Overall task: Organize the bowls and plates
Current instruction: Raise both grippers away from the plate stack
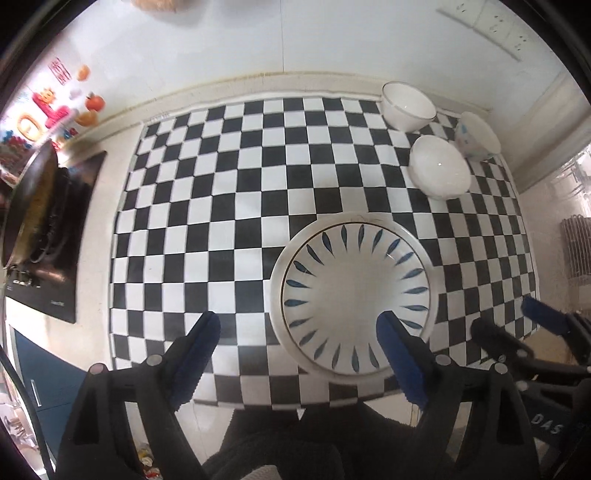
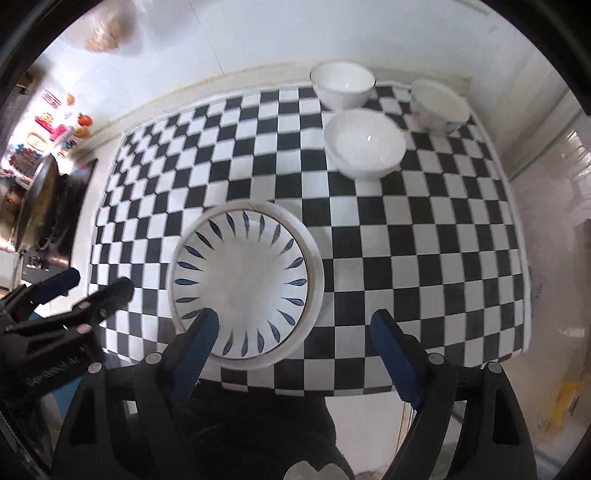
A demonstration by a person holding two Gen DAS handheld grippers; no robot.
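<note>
A white plate with blue leaf marks (image 1: 354, 288) (image 2: 240, 280) lies inside a larger white plate (image 1: 276, 314) (image 2: 316, 266) on the checkered mat (image 1: 221, 184) (image 2: 424, 240). At the far right stand two plain white bowls (image 1: 408, 105) (image 1: 439, 168) and a patterned bowl (image 1: 476, 134); the right wrist view shows the same three bowls (image 2: 343, 86) (image 2: 364, 146) (image 2: 439, 105). My left gripper (image 1: 297, 321) (image 2: 99, 280) hangs open above the plates' left edge, holding nothing. My right gripper (image 2: 294, 317) (image 1: 504, 314) hangs open above their right edge, holding nothing.
A dark pan (image 1: 33, 206) sits on a black stove (image 1: 55, 288) left of the mat. A white wall (image 1: 295, 37) backs the counter and carries a socket strip (image 1: 491, 26). The counter's front edge runs just below the plates.
</note>
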